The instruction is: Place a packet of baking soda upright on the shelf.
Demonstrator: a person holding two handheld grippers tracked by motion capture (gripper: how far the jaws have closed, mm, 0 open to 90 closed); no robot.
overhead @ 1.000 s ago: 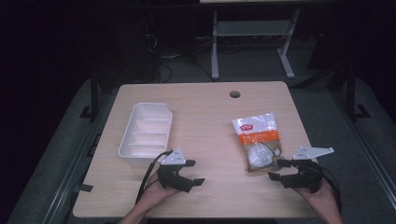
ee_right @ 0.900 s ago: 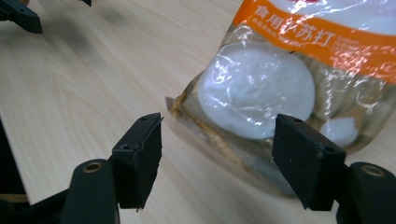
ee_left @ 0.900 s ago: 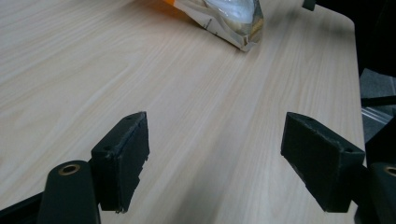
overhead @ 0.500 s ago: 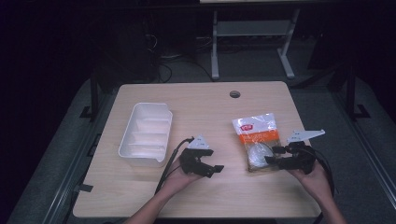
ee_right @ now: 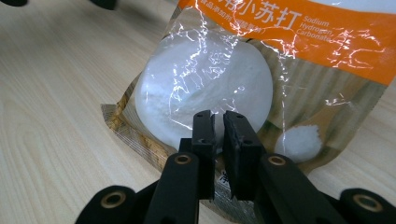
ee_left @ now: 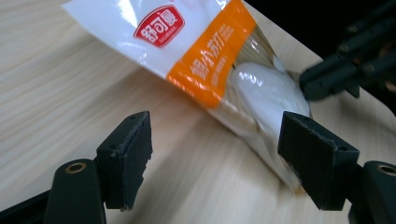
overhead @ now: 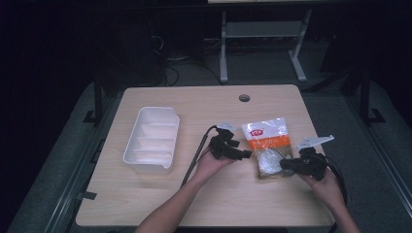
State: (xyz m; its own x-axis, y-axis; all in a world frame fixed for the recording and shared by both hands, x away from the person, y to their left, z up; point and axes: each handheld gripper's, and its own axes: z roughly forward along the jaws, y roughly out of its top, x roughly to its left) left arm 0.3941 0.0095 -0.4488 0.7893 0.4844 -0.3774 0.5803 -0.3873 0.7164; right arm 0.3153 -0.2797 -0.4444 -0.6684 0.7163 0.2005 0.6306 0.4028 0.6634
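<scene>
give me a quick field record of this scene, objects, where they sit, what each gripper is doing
surface: wooden table
tray: white divided tray, left half of the table, nothing visible in it
pouch: baking soda pouch, right of centre, lying flat, white powder visible through its clear part
left gripper: left gripper, jaws wide open, at the pouch's left edge, one jaw close to the pouch's side
right gripper: right gripper, jaws nearly closed at the pouch's near sealed edge; whether they pinch it cannot be told
table hole: cable hole near the far edge
</scene>
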